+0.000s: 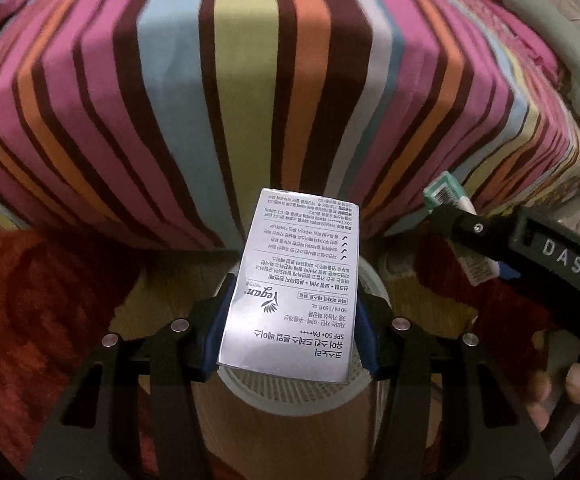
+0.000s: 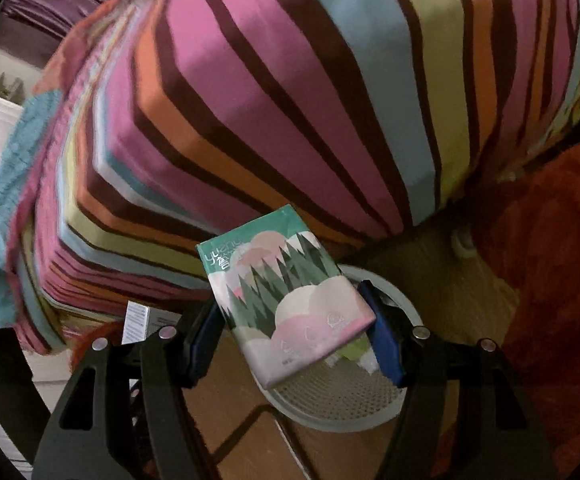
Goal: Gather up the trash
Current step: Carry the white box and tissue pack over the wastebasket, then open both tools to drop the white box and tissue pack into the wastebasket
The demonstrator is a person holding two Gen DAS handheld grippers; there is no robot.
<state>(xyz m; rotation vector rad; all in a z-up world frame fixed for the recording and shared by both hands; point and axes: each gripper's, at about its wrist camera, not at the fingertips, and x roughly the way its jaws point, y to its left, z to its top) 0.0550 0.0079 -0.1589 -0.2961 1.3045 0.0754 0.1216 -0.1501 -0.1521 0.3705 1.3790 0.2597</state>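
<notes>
The left gripper (image 1: 290, 344) pinches a silver box (image 1: 294, 280) between its blue pads, gripped low so most of the carton juts past the fingertips; the right gripper (image 2: 290, 332) pinches a green box (image 2: 286, 300) the same way, skewed across its pads. Both boxes hang just above a white mesh bin (image 1: 290, 396) standing on the wood floor, and in the right view the bin (image 2: 342, 396) sits off to the right of the green box, which overhangs its near rim. Let go here, that box would likely catch the rim and tip onto the floor or the red rug (image 2: 562, 280). The silver one is better centred, but its length could bridge the opening if it falls flat. The two grippers are near each other over one small mouth, so they may knock together, or nudge the light bin over. Beyond rises the striped bed (image 1: 250, 80), close enough for a long box to brush it.
</notes>
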